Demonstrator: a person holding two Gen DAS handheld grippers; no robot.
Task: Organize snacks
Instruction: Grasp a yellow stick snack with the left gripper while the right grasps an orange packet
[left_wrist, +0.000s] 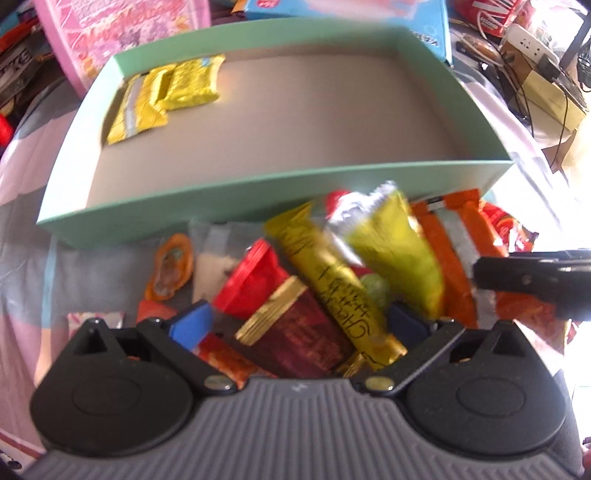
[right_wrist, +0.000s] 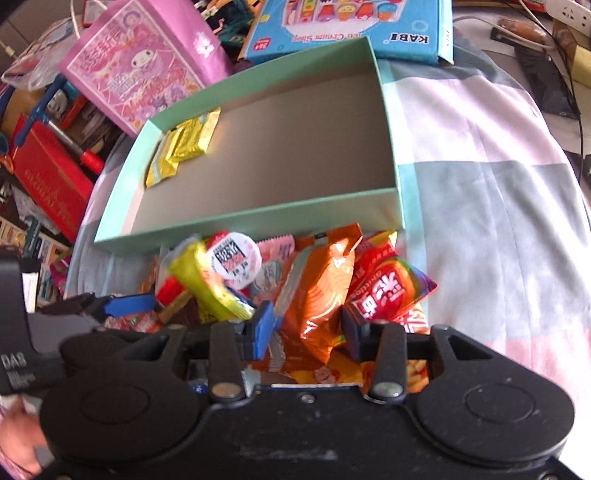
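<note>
Black tongs (right_wrist: 306, 328) with blue pads (right_wrist: 263, 328), silver screws, ribbed grey housing.

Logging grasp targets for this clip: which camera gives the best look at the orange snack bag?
The right wrist view: the orange snack bag sits centred between the right gripper fingers, its crinkled front lit and unobstructed. In the left wrist view the bag is blurred and partly covered by a yellow-green packet.

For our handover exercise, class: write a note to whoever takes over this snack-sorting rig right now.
Left tongs: open over the pile, holding nothing.
Right tongs: shut on the orange bag, still in the pile.
Box: just behind the pile, holding only a few yellow packets in a far corner.
Done: those packets.
Left: the orange bag and the rest of the pile go into the box.
</note>
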